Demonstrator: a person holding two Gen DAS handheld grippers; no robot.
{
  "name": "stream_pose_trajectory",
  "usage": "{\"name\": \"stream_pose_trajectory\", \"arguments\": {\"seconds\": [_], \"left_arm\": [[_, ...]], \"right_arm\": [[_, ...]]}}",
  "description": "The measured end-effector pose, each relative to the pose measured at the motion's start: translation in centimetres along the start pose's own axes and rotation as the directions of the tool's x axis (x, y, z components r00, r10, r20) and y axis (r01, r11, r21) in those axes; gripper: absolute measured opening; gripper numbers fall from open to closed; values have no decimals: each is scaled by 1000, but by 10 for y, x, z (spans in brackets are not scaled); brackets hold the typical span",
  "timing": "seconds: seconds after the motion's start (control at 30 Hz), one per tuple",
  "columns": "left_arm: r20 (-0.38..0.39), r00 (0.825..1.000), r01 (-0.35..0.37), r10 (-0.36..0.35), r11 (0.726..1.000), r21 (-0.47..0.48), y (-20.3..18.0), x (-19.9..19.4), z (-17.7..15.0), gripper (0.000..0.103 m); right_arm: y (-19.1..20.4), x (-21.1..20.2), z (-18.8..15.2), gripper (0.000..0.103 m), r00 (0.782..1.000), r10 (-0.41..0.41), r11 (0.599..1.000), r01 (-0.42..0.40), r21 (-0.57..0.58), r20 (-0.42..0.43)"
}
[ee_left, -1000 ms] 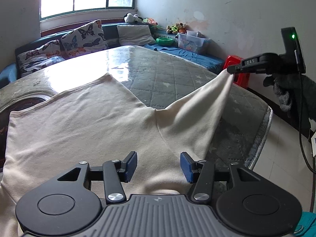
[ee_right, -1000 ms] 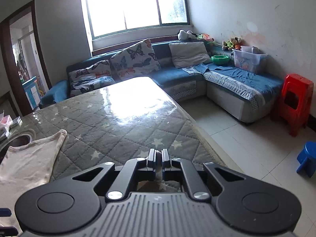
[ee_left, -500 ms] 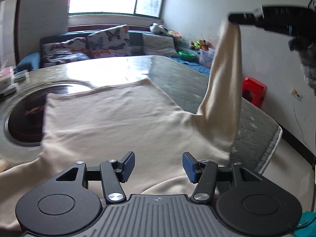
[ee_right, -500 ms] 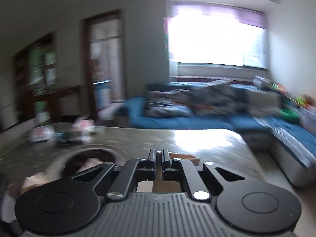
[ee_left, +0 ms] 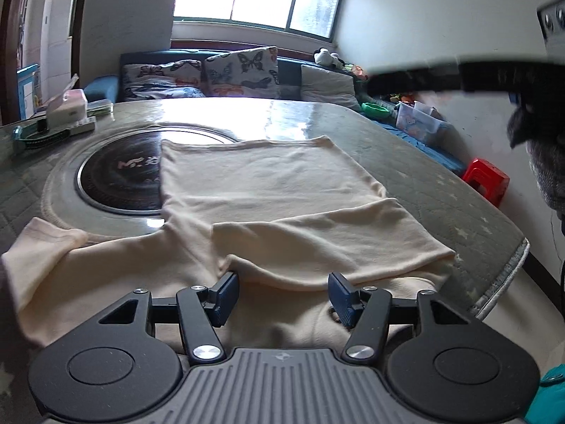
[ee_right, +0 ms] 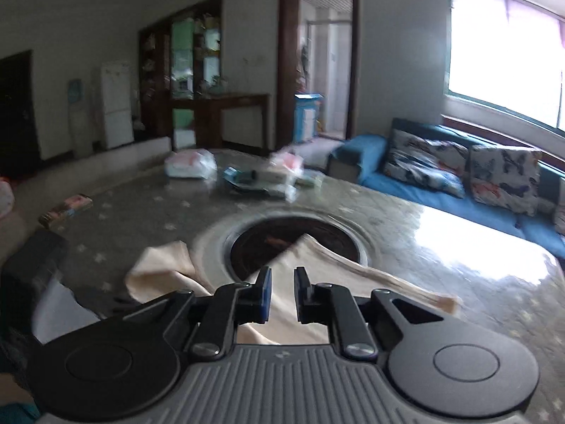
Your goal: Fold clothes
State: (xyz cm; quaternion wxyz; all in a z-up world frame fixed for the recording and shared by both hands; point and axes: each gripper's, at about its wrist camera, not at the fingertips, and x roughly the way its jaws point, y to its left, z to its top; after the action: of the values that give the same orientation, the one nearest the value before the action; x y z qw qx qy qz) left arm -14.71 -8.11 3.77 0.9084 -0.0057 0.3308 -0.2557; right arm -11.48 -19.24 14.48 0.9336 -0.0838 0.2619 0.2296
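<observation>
across the shirt (ee_left: 268,183) its sleeve (ee_left: 328,243) now lies, seemingly released; both grippers' jaws apart, right's just opening.

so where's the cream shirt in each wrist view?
Left wrist: cream shirt fills the centre, one sleeve folded across it, above the open left gripper.
Right wrist: lower centre, behind the slightly open right gripper, blurred.
Shared landmark: round black hotplate partly under the shirt.
</observation>
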Motion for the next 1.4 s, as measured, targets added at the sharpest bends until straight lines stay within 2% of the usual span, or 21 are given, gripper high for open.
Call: {"name": "stream_pose_trajectory", "arguments": {"seconds": [0.1,0.27,0.4,0.47,0.6,0.67,0.73,0.77,0.8,1.0,1.13,1.3,1.4], "left_arm": [[7,1000,-11,11,1000,-10,4,-3,0,59],[28,999,-41,41,999,-19,6,-7,5,57],[44,999,-29,29,999,-14,2,-6,12,47],[47,999,3,-3,1000,1,-4,0,15,39],[31,999,28,-29,998,48,-16,17,17,36],[-3,1000,6,-6,999,52,-15,27,15,28],[-31,999,-24,26,999,46,-9,31,11,28],[-39,998,-40,42,998,42,-6,31,9,22],[-39,998,-48,49,998,37,-3,30,9,21],[-8,999,-35,35,999,3,2,25,21,21],[0,999,-39,39,999,14,-5,41,28,22],[-16,998,-66,66,998,-24,9,40,23,21],[26,995,-99,100,995,-17,15,23,21,22]], "right_arm": [[-22,-1,-13,12,996,-67,998,67,3,-62],[-54,2,-57,12,966,-155,987,159,-1,-209],[-65,13,-78,12,956,-154,987,161,9,-249],[-65,18,-81,12,962,-139,990,144,3,-236],[-65,37,-84,12,967,-110,994,112,-6,-229],[-65,47,-88,12,963,-123,992,123,-14,-240],[-69,50,-92,12,960,-133,991,136,-6,-247],[-70,50,-92,12,960,-133,991,136,-2,-246],[-71,49,-93,12,960,-132,991,136,1,-246],[-74,51,-91,13,959,-132,991,137,2,-251],[-68,49,-85,13,964,-134,991,134,-13,-230],[-53,47,-77,16,972,-91,996,85,-40,-217],[-39,51,-73,16,976,-48,997,33,-74,-213]]}}
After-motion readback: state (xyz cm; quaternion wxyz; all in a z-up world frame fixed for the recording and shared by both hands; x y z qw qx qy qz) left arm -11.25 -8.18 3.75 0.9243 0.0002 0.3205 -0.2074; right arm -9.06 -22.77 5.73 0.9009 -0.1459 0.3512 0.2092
